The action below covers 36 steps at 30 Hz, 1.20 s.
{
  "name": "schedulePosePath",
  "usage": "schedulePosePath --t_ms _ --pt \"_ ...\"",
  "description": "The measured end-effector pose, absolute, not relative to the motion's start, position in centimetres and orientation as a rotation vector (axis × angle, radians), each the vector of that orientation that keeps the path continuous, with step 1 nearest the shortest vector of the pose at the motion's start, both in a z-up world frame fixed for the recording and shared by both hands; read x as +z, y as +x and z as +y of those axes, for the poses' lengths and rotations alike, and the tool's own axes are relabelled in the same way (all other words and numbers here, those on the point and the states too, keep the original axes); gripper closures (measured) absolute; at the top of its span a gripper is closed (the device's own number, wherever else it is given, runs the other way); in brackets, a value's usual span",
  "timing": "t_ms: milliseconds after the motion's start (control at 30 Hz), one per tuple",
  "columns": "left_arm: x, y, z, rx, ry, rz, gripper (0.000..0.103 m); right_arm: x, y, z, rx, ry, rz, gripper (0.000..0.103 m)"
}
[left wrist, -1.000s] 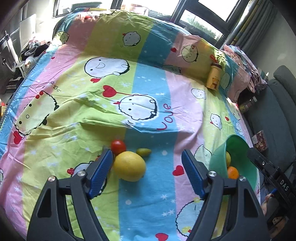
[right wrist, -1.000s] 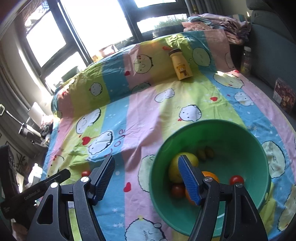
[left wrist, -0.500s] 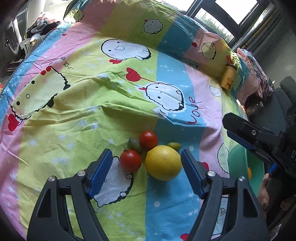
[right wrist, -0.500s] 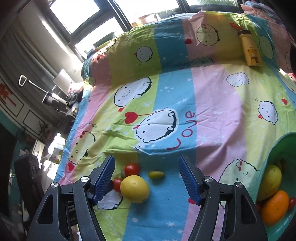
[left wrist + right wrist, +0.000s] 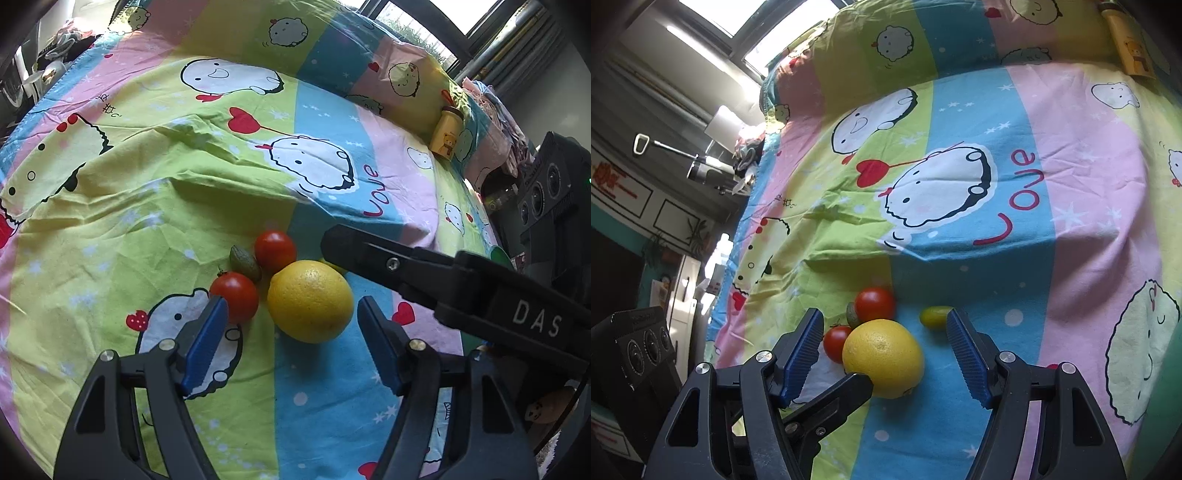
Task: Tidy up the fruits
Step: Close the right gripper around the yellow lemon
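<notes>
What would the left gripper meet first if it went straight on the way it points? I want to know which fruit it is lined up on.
Most likely the big yellow citrus: it lies just ahead between the closing jaws of the left gripper, untouched so far. The near tomato sits by the left finger and might get brushed.

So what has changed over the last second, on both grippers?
The right gripper swung away from the green bowl to the loose fruit and now frames the large yellow citrus. The left gripper dropped closer to that citrus, its jaws closing but not touching it. Nothing was grasped or released. The two red tomatoes and the striped cartoon bedsheet stayed put.
</notes>
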State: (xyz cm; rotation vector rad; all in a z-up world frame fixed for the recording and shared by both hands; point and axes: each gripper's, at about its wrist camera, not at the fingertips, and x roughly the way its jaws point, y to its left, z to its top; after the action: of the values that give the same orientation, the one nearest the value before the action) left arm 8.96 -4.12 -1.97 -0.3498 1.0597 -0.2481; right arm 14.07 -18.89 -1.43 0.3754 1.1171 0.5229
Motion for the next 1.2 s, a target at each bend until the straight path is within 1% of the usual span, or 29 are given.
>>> schedulePosePath --t_ms 233,333,367,400,600,1200 --pt "-2.0 8.8 -4.8 -0.264 -0.320 1.043 0.038 -2.2 13.9 -18.1 0.537 0.343 1.144 0.042" --pt "-2.1 8.8 -5.0 -0.278 -0.326 1.048 0.044 -2.6 13.9 -17.7 0.539 0.332 1.160 0.044" --pt "-2.2 8.8 -5.1 -0.286 -0.326 1.051 0.045 -2.8 13.9 -17.6 0.535 0.324 1.165 0.047" --pt "-2.3 8.9 -5.2 -0.291 -0.324 1.057 0.045 -2.9 13.9 -17.5 0.532 0.316 1.168 0.048" --pt "-3.2 9.2 -5.3 -0.297 -0.351 1.099 0.049 -3.1 13.7 -17.2 0.549 0.318 1.179 0.048" --pt "-3.6 9.2 -5.6 -0.298 -0.331 1.099 0.046 -3.6 13.6 -17.1 0.583 0.314 1.189 0.048"
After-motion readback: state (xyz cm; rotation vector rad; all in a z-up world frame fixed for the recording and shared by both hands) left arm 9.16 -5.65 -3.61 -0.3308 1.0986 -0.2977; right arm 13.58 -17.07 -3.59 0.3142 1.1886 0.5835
